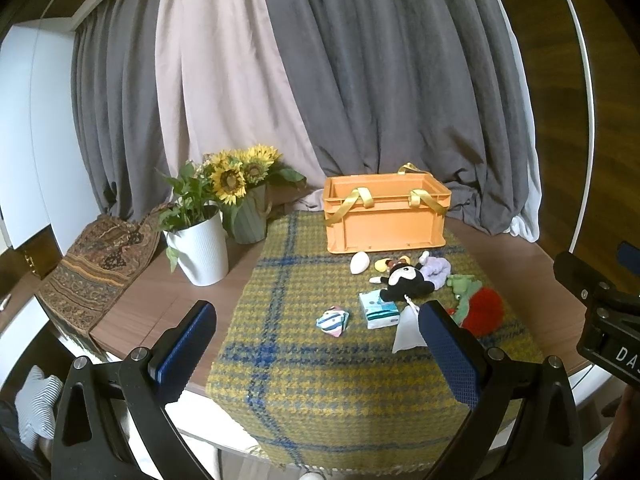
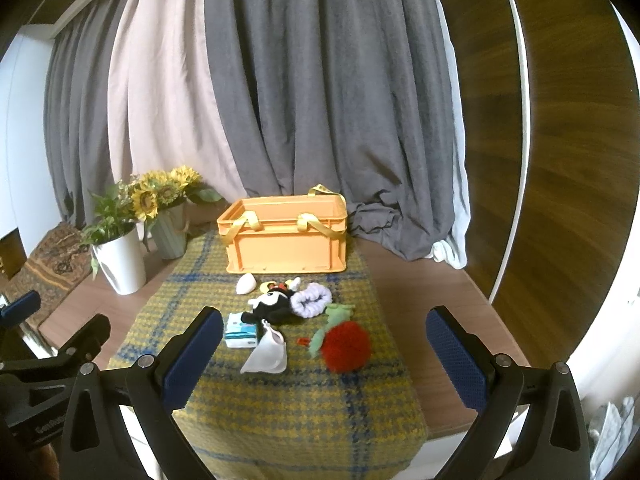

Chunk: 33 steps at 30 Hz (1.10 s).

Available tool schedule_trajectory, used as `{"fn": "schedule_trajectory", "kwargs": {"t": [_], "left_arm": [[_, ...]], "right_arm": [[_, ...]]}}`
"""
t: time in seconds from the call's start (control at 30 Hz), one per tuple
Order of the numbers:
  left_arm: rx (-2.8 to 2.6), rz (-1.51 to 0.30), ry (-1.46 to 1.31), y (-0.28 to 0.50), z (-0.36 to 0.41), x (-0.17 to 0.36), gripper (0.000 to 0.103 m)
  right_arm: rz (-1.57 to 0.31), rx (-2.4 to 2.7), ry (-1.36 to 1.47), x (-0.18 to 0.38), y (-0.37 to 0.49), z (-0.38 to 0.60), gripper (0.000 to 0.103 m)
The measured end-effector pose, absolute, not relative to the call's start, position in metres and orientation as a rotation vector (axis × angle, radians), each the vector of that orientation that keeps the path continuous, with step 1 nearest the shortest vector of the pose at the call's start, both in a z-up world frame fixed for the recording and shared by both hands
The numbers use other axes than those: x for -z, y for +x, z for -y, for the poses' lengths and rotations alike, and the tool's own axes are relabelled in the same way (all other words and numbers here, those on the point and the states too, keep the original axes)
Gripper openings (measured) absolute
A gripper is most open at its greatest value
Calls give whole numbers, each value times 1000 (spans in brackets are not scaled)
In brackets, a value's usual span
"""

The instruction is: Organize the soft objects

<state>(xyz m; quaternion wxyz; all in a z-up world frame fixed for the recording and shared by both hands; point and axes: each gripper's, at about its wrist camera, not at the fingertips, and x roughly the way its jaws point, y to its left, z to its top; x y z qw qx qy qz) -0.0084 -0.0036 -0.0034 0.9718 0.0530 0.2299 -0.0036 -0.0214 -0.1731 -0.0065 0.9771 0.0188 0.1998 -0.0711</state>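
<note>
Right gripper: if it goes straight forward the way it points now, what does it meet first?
Probably the red pompom, centred between the open right gripper fingers; the white cloth lies slightly left. Depth is unclear.

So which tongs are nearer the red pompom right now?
Right, probably. The right tongs hang open with the red pompom lying between their fingers, just ahead. The left tongs are also open, off to the pompom's left, nearer the striped pouch.

right gripper (image 1: 612, 336): "DA" partial | left gripper (image 2: 40, 416): "GenRobo" partial
</note>
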Motion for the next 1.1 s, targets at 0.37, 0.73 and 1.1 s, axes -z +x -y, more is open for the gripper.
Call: {"fn": "schedule_trajectory", "kwargs": {"t": [0.37,0.73,1.1], "left_arm": [[7,-462,106,-10,3,4,103],[6,-463,106,-9,2,3,103],[4,-462,106,-9,2,3,103]], "right_arm": [[-402,144,39,7,-21,173,103],[-404,141,36,9,-20,170,103],[-408,139,35,11,-19,168,103]]}}
